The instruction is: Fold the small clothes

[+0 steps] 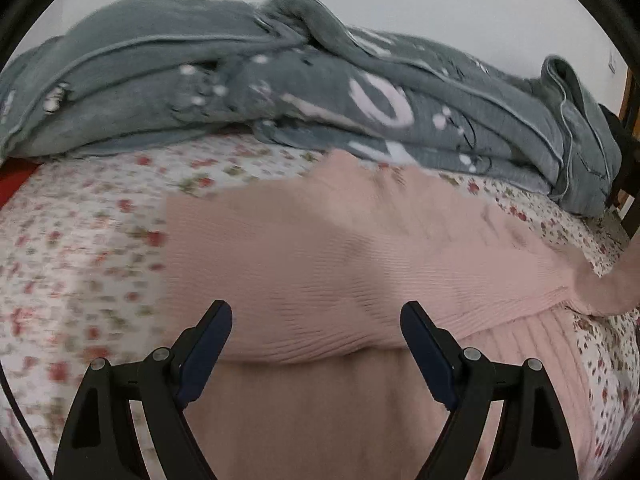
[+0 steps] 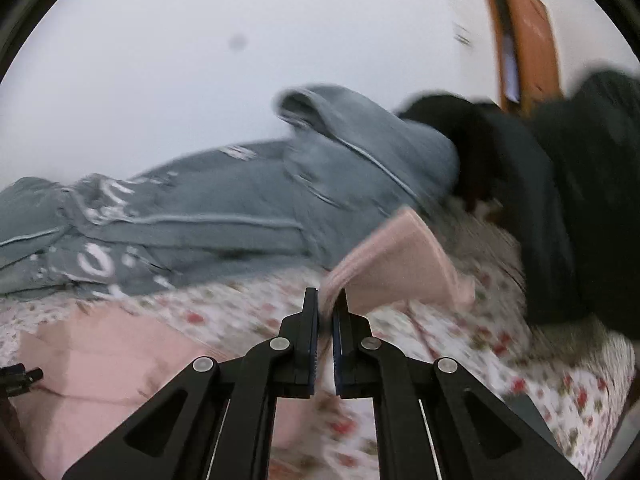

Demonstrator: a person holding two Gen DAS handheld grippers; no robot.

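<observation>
— Any baskets or boxes around, anything holding the clothes?

— None that I can see. Everything lies straight on the bed: a floral sheet with small red flowers, and a grey quilt bunched along the far side against the wall.

— And the garment?

— A pink ribbed knit sweater. Its body is spread flat on the sheet right in front of me, with a soft crease running across it and a smoother pink layer nearer to me. One sleeve is up off the bed.

— Who has that sleeve?

— My right gripper. Its jaws are pinched together on the cuff end, and the pink fabric fans up and away from the tips, above the sheet, with the quilt behind it.

— Your left gripper?

— The left gripper is spread wide, over the sweater's near part, nothing between the fingers. Both views are blurred, so I can't tell whether the tips touch the knit.

— Anything else?

— A dark garment heaped at the right of the bed, by a wooden door.
</observation>
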